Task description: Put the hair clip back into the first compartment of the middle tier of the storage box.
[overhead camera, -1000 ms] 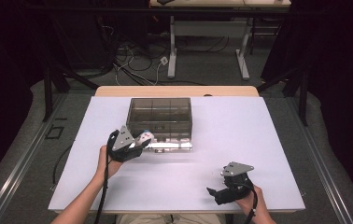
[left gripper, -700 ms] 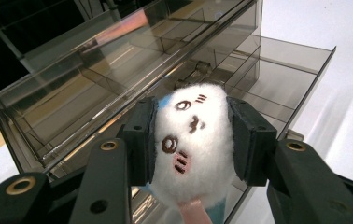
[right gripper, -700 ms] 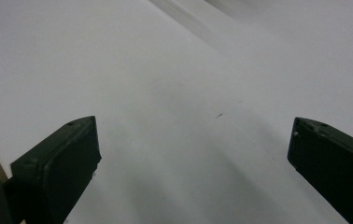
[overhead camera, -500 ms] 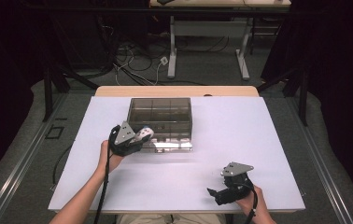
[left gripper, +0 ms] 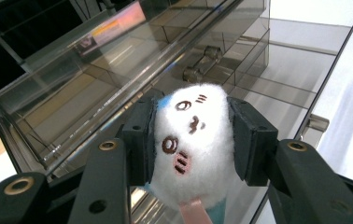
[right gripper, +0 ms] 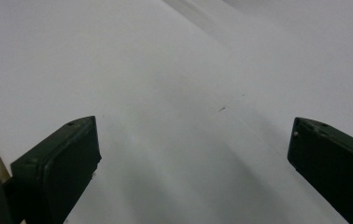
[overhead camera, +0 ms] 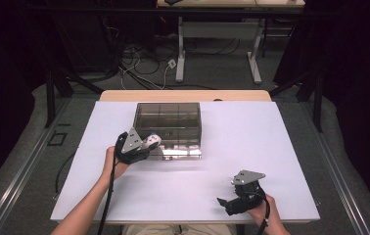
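A small white plush toy [left gripper: 191,140] with a drawn face and a blue patch sits squeezed between the pads of my left gripper [left gripper: 191,137]. In the high view that left gripper [overhead camera: 146,143] holds the plush toy [overhead camera: 152,141] at the front left corner of a smoky clear plastic box [overhead camera: 169,118] whose lid [overhead camera: 178,152] lies folded open toward me. The box has several compartments [left gripper: 90,93] inside. My right gripper [overhead camera: 229,203] rests low near the table's front right, jaws wide apart; its pads [right gripper: 58,163] frame bare white tabletop.
The white table top [overhead camera: 271,147] carries the box at its middle back. Beyond the far edge stand desk legs [overhead camera: 180,49] and loose cables [overhead camera: 139,68] on the grey floor. Dark drapes flank both sides.
My left gripper has carried the plush toy a little up and right, from beside the box's front left corner to over that corner. The right gripper has stayed put.
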A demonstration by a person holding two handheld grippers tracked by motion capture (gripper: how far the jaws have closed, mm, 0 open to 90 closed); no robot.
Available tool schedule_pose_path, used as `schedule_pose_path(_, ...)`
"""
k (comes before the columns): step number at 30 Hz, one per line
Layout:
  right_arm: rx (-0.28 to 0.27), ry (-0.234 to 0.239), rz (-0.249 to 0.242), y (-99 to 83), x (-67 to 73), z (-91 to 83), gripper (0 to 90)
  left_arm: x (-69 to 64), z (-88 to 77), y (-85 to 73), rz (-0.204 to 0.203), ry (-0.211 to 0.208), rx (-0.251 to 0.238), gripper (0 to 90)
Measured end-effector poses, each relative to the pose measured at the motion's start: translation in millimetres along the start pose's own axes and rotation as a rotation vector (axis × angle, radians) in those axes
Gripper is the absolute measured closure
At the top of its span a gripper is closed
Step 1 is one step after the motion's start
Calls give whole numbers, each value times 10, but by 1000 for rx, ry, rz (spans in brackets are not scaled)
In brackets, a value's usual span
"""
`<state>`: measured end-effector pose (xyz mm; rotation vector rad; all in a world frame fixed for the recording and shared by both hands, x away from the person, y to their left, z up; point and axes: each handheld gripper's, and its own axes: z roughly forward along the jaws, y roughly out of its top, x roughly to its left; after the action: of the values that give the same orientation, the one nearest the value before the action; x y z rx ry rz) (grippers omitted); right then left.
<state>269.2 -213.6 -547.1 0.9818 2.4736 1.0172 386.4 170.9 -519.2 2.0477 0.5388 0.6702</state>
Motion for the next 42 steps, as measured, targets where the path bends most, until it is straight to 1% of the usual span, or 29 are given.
schedule_pose_path(2,2,-3,-2,-5,-5,4,19,8,1,-3,1,-8,9,555)
schedule_pose_path(6,5,-4,1,-5,-6,-2,19,17,0,-21,-7,-8,10,555)
schedule_pose_path(9,8,1,2,1,-1,-7,20,35,4,-46,-14,-19,25,554)
schedule_pose_path(11,4,-3,-2,-5,-3,1,19,39,12,-56,-14,-21,30,552)
schedule_pose_path(12,6,-2,1,-8,-3,1,20,34,13,-60,-22,-20,35,551)
schedule_pose_path(15,2,-7,-3,-5,-8,-8,20,35,13,-66,-27,-18,61,545)
schedule_pose_path(16,-5,-8,-2,-5,-3,-7,20,40,15,-73,-35,-18,55,541)
schedule_pose_path(17,6,-3,-7,3,-5,-16,19,47,14,-75,-42,-22,58,539)
schedule_pose_path(18,1,-6,-12,5,-5,-14,20,48,12,-75,-46,-20,65,536)
schedule_pose_path(20,1,-14,-12,2,-6,-16,20,54,13,-78,-47,-19,74,532)
schedule_pose_path(21,5,-7,-17,0,-16,-17,20,55,12,-78,-49,-21,76,530)
schedule_pose_path(23,1,-11,-8,-4,-13,-17,20,49,14,-77,-55,-17,82,519)
schedule_pose_path(25,-1,-7,-15,4,-14,-26,19,44,5,-71,-58,-20,101,496)
schedule_pose_path(26,-11,-16,-14,8,-5,-23,20,44,2,-70,-59,-22,100,468)
schedule_pose_path(27,1,-16,-7,12,4,-34,20,45,-4,-68,-63,-33,88,434)
schedule_pose_path(29,-1,-20,-19,16,1,-38,20,39,-18,-47,-64,-15,70,352)
schedule_pose_path(30,2,-15,-23,17,-6,-36,20,39,-29,-29,-72,-21,64,326)
schedule_pose_path(31,-2,-16,-13,12,-1,-31,20,35,-36,-9,-83,-19,57,315)
schedule_pose_path(32,-2,-17,-18,11,-7,-30,20,29,-45,14,-81,-1,49,312)
schedule_pose_path(33,-1,-18,-15,10,-6,-31,20,19,-53,38,-94,3,43,318)
schedule_pose_path(34,0,-18,-10,11,0,-32,20,4,-59,67,-108,32,45,351)
schedule_pose_path(35,5,-13,-25,15,-9,-32,20,-8,-58,103,-134,70,43,382)
schedule_pose_path(36,5,-17,-19,13,0,-25,20,-5,-56,125,-149,59,46,459)
schedule_pose_path(37,8,-16,-22,13,-1,-20,20,-13,-55,155,-162,63,48,486)
schedule_pose_path(38,10,-15,-26,12,-2,-8,20,-22,-48,180,-162,84,48,544)
schedule_pose_path(39,14,-16,-23,8,1,0,20,-29,-36,200,-172,75,57,605)
schedule_pose_path(40,19,-13,-23,4,1,8,20,-33,-25,212,-161,84,79,663)
schedule_pose_path(41,13,-14,-21,-1,3,18,20,-48,-7,212,-177,85,81,721)
schedule_pose_path(42,21,-10,-26,3,1,14,20,-45,12,209,-176,76,102,778)
